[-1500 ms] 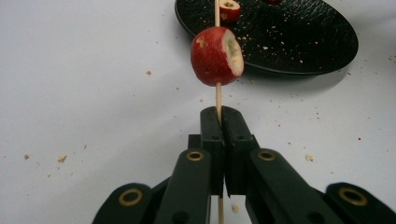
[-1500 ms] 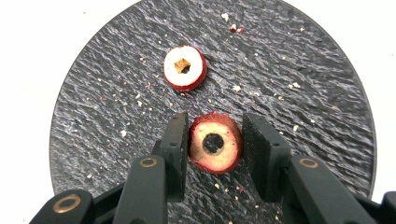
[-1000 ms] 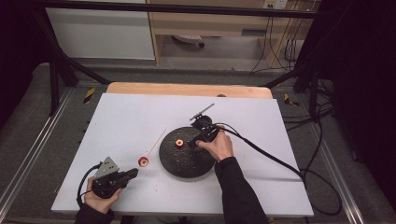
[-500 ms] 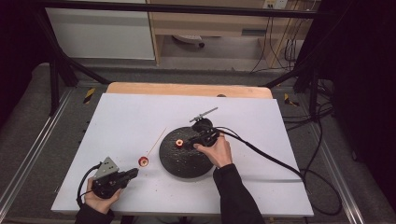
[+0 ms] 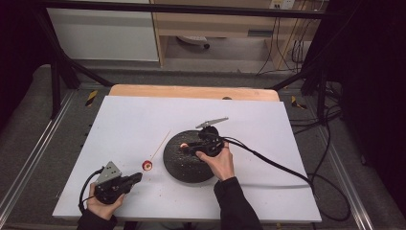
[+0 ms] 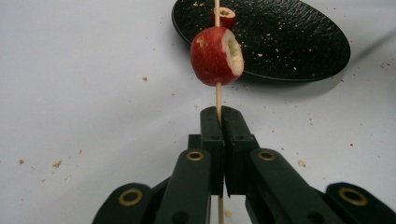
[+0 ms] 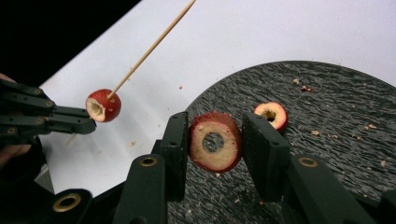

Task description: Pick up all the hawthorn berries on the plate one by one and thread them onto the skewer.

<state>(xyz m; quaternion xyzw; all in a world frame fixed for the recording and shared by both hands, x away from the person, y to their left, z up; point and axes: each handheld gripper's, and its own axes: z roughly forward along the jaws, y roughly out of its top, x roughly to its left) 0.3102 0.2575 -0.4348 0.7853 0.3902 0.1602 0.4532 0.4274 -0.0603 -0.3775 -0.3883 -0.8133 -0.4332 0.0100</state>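
The left tongs (image 6: 219, 116) are pressed together on a thin wooden skewer (image 6: 217, 95), which rises up the middle of the left gripper view with one cored red fruit piece (image 6: 217, 56) already threaded on it. In the high view these tongs (image 5: 136, 178) sit at the lower left of the frame, over the white table (image 5: 124, 120). The right tongs (image 7: 215, 140) pinch a second cored piece (image 7: 215, 147) at the centre of the right gripper view, its hole facing the camera, above the black plate (image 7: 336, 140). A third ring of fruit (image 7: 271, 114) lies on the plate just to the upper right of it.

The step in hand looks like threading: one piece is on the stick, the next is picked up and on its way. The skewer's free tip (image 7: 192, 2) points to the upper middle of the right gripper view, well apart from the held piece. The next move calls for carrying that piece to the tip, lining its hole up with the stick's axis, and sliding it down while the left tongs hold steady. A slanted approach could split the fruit or bend the skewer.
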